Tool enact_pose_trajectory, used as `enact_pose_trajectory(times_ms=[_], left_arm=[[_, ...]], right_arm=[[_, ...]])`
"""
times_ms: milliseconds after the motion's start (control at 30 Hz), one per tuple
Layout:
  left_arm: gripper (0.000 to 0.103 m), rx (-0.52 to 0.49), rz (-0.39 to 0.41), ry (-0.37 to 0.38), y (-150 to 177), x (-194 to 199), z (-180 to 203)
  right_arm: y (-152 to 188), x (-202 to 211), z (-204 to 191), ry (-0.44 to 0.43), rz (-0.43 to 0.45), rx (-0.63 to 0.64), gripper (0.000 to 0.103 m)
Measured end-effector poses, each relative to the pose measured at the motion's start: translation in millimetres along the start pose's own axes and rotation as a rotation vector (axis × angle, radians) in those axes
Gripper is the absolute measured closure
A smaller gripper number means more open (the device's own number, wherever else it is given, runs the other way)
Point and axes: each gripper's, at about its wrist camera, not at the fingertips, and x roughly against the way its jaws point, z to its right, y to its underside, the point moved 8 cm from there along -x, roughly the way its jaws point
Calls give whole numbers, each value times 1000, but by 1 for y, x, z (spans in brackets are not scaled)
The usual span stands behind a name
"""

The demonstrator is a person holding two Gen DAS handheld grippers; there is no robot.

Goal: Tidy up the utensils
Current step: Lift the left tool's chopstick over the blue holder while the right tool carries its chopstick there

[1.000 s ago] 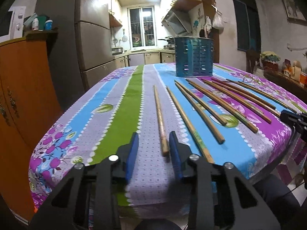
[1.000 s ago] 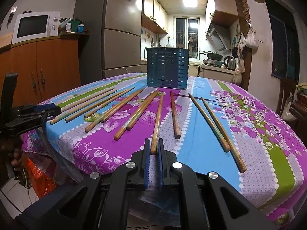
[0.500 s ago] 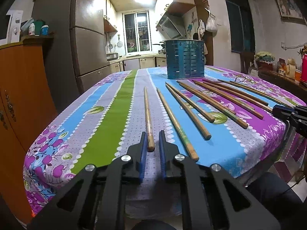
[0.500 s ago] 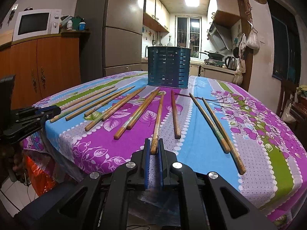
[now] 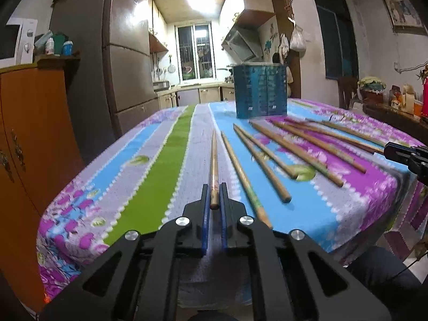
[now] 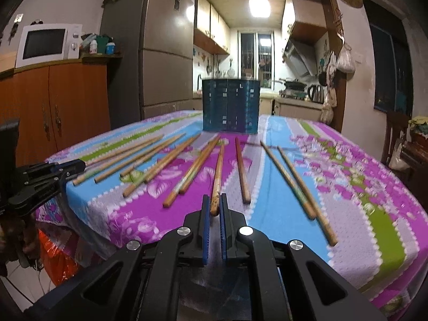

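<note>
Several wooden chopsticks lie fanned out on a table with a floral striped cloth [image 5: 149,171]. A blue perforated utensil holder [image 5: 260,91] [image 6: 230,105] stands at the far end. My left gripper [image 5: 214,190] is shut on the near end of the leftmost chopstick [image 5: 214,160], which points toward the holder. In the right wrist view my right gripper [image 6: 214,200] is shut on the near end of a middle chopstick [image 6: 218,176]. Each gripper shows at the edge of the other's view: the right gripper [image 5: 406,157] and the left gripper [image 6: 45,179].
An orange cabinet [image 6: 53,107] with a microwave [image 6: 46,44] stands left of the table, then a tall fridge [image 6: 160,53]. A kitchen counter with a kettle [image 6: 315,92] lies behind. A side shelf with jars [image 5: 396,101] is on the right. A person's hand [image 6: 16,230] holds the left gripper.
My left gripper closed from wide open onto the end of the leftmost chopstick. The right gripper stayed shut on its chopstick and hardly moved.
</note>
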Motion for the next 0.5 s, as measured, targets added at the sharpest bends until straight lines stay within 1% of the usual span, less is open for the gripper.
enact_pose_trajectory(times_ms=[100, 200, 300, 400, 500], left_arm=[[98, 0, 49, 0, -21, 12, -2], [98, 2, 106, -1, -48, 24, -5], [98, -3, 175, 3, -82, 34, -7], [98, -10, 224, 15, -114, 36, -8], [98, -17, 255, 27, -142, 30, -6]], right_arm=[[-15, 9, 1, 3, 30, 9, 95], [-39, 22, 3, 0, 80, 20, 95], [-63, 30, 4, -10, 120, 38, 95], [-96, 33, 6, -19, 169, 62, 95], [-123, 31, 7, -30, 198, 81, 95]])
